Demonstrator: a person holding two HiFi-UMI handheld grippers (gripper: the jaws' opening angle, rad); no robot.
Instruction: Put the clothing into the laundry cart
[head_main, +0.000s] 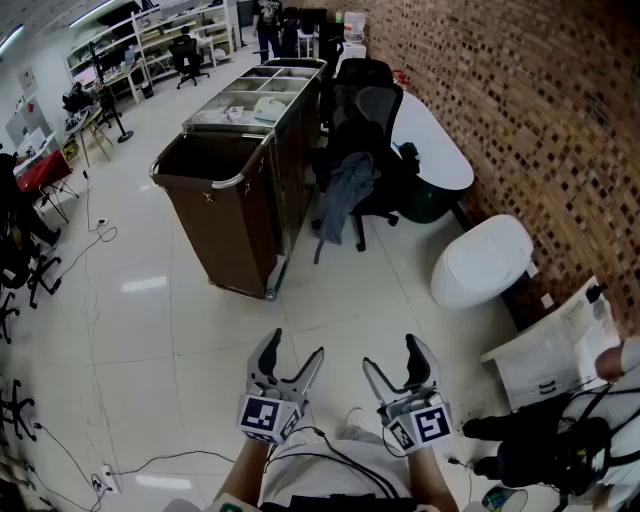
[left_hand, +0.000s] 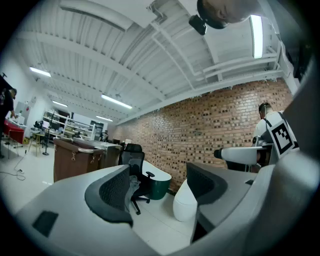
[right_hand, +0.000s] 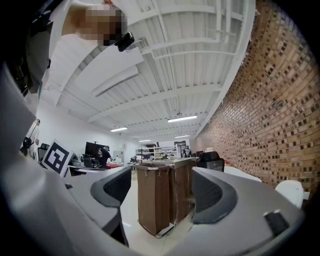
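**Clothing well ahead, draped on the chair**

Holds left hand-held gripper (head_main: 299, 343) and right hand-held gripper (head_main: 389, 352) level, jaws apart, empty. Finds the grey clothing (head_main: 345, 198) hanging lengthwise down the office chair (head_main: 380, 110), well ahead, neither side clearly nearer. Places the laundry cart (head_main: 228, 240) just left of it. Cannot tell how the cloth catches on the chair.

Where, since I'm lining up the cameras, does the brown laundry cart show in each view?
Head view: laundry cart, upper centre-left.
Left gripper view: laundry cart, far left, mid-height.
Right gripper view: laundry cart, centre, framed by the jaws.
Shared landmark: brick wall, right of it everywhere.
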